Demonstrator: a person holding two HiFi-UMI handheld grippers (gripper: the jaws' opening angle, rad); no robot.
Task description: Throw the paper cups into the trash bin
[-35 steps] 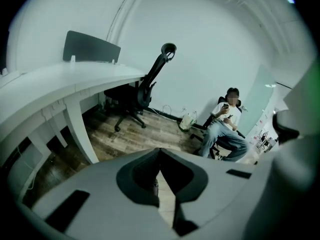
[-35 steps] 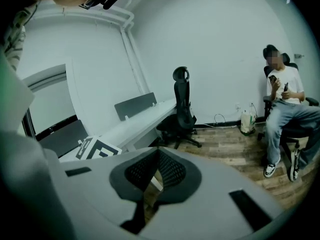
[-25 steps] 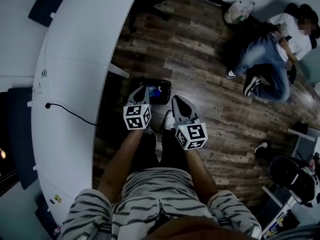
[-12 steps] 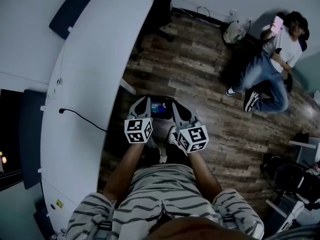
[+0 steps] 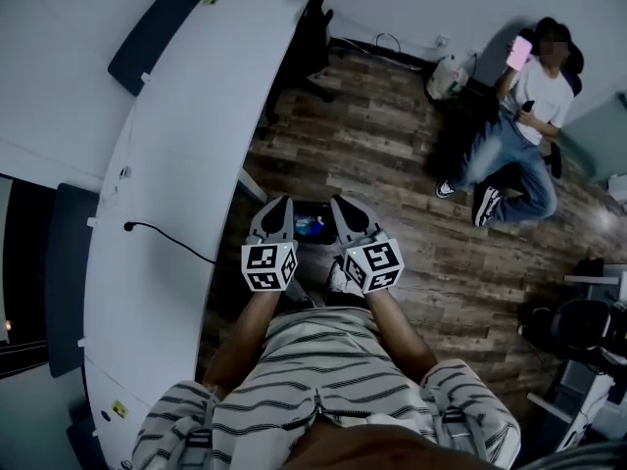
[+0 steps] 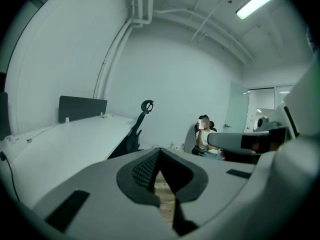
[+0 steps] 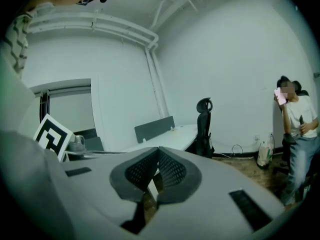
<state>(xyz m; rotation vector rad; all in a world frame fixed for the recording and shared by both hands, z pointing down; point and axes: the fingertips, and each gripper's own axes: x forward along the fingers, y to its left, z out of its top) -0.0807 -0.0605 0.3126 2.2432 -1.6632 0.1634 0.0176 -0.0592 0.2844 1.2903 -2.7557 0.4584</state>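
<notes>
left gripper [image 5: 283, 204] and right gripper [image 5: 339, 203] side by side — fingers [image 6: 142, 170] pressed together, empty.

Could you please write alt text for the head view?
Seen from above, a person in a striped shirt holds the left tool and right tool side by side over a wooden floor, beside a long white desk. A second person sits by the far wall.
</notes>
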